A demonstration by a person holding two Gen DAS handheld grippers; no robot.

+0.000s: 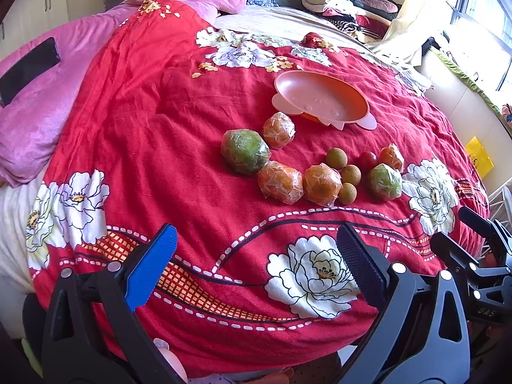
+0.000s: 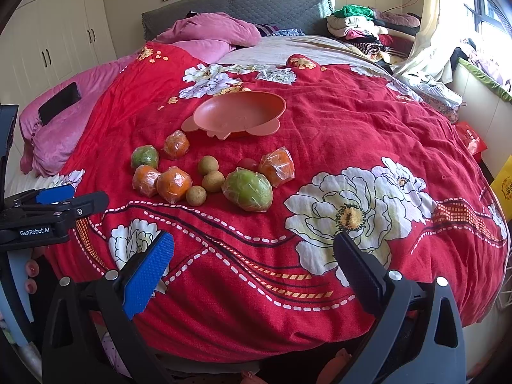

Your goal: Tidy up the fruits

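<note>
Several fruits lie loose on a red flowered bedspread (image 1: 144,147): plastic-wrapped oranges (image 1: 280,181) (image 2: 172,184), two wrapped green fruits (image 1: 244,151) (image 2: 248,189), three small brown round fruits (image 1: 350,174) (image 2: 212,181) and a small red tomato (image 1: 368,160) (image 2: 248,164). An empty pink bowl (image 1: 320,102) (image 2: 240,115) sits just behind them. My left gripper (image 1: 256,256) is open and empty, near the bed's front edge, well short of the fruits. My right gripper (image 2: 252,252) is open and empty, also near the front edge.
Pink pillows (image 2: 64,128) with a black phone (image 2: 59,102) lie at the left. Folded clothes (image 2: 361,28) are piled by the grey headboard. A window and ledge (image 2: 480,80) run along the right. The other gripper shows at each view's side edge.
</note>
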